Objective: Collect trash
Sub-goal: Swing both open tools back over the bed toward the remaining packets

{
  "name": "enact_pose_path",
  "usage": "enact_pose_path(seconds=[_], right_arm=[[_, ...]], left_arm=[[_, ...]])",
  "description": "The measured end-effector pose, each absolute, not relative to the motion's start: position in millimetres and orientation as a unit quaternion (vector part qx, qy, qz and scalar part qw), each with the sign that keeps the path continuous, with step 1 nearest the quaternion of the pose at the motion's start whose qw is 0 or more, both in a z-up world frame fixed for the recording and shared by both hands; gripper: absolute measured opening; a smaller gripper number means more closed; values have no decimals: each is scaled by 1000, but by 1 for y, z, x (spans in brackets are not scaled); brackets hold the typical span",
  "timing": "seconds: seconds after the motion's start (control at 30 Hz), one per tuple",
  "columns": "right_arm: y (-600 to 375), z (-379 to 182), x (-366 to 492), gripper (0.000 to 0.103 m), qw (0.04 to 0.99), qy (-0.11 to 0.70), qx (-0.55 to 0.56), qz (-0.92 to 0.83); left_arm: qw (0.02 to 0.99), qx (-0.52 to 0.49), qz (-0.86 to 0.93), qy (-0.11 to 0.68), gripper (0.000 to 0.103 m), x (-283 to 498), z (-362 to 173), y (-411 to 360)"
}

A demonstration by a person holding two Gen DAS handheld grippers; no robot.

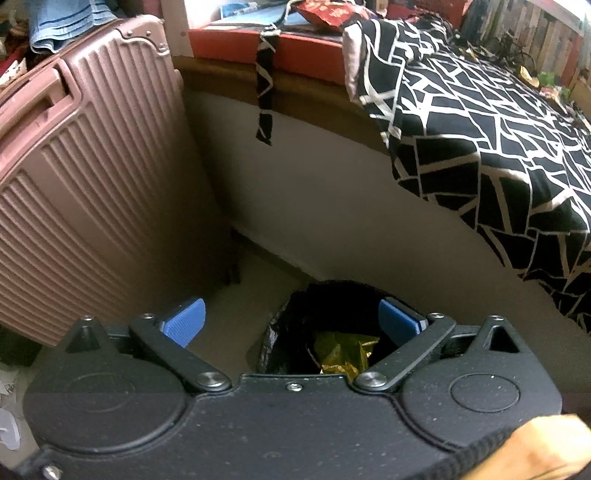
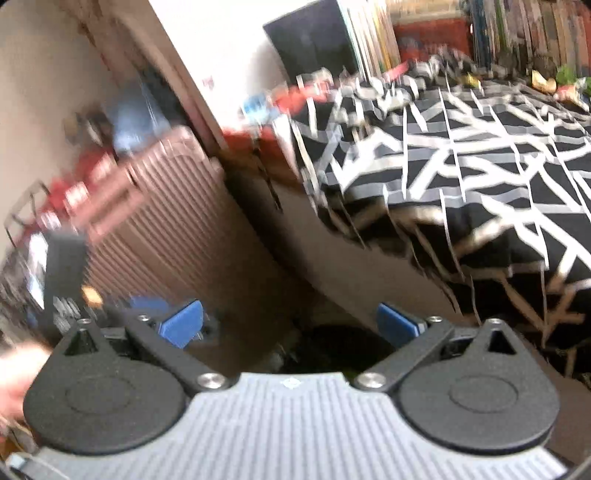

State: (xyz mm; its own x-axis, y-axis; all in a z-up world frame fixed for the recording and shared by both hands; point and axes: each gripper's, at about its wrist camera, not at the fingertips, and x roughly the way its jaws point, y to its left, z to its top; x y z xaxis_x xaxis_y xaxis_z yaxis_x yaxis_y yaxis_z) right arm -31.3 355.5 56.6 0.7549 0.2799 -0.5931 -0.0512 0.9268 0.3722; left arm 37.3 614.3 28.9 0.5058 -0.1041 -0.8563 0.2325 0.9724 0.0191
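Observation:
A black-lined trash bin stands on the floor below my left gripper, with a crumpled gold wrapper lying inside it. The left gripper hangs open over the bin, nothing between its blue pads. In the blurred right wrist view my right gripper is open and empty too, above the dark bin mouth. Small bits of trash lie far back on the bed's black-and-white cover.
A ribbed pink suitcase stands upright left of the bin. The bed side rises behind it, its patterned cover hanging over the edge. A red snack bag lies on a red ledge at the back. Books line the far wall.

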Motion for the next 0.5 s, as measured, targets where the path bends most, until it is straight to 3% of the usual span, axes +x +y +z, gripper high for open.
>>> enact_pose_path(seconds=[0.3, 0.5], right_arm=[[358, 77, -29, 103, 936, 337, 81, 54], [330, 108, -42, 103, 938, 330, 96, 33]], left_arm=[[869, 60, -119, 477, 100, 33, 52, 612], [871, 62, -194, 447, 103, 35, 110, 590]])
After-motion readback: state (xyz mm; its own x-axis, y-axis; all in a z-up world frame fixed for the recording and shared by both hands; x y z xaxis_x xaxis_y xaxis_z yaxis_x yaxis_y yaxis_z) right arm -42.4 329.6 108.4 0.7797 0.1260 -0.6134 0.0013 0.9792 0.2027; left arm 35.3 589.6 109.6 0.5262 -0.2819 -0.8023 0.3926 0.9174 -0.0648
